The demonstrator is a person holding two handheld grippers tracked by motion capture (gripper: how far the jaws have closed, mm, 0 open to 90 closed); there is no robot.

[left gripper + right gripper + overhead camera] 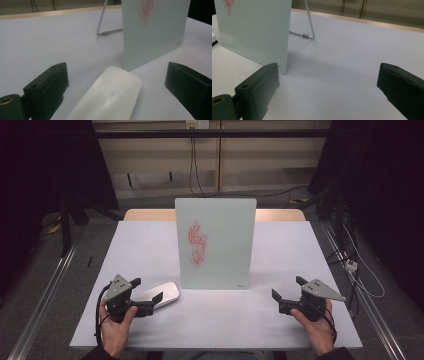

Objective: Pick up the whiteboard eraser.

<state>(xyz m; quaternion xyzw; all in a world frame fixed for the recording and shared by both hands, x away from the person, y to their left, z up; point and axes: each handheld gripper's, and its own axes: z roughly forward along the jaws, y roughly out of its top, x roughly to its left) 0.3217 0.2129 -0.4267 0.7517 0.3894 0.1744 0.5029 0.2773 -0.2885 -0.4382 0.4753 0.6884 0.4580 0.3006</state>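
A white-covered table point(150, 245) fills the middle of the high view, with a strip of bare wood along its far edge and dark floor, rails and cables around it. At the centre of the frame a frosted glass board point(216, 242) stands upright on a thin wire stand point(102, 25), with a red scribble point(197, 243) drawn on its left half.

The task's thing is a flat white eraser point(162, 294), a smooth rounded slab lying on the table at lower left of the high view, just in front of the board's lower left corner and apart from it. The left gripper point(149, 294), held in the person's left hand point(116, 325), sits right at it: in the left gripper view the eraser point(110, 98) lies between the two black jaws, running from bottom centre up toward the board point(153, 32), with clear table showing on either side of it. The jaws stand wide and released; neither pad presses on the eraser.

At lower right of the high view the right gripper point(286, 293) rests in the person's right hand point(316, 322), well apart from the eraser. Its jaws are also spread, with bare table between them in the right gripper view, and the board's lower corner point(279, 66) just beyond the left jaw.
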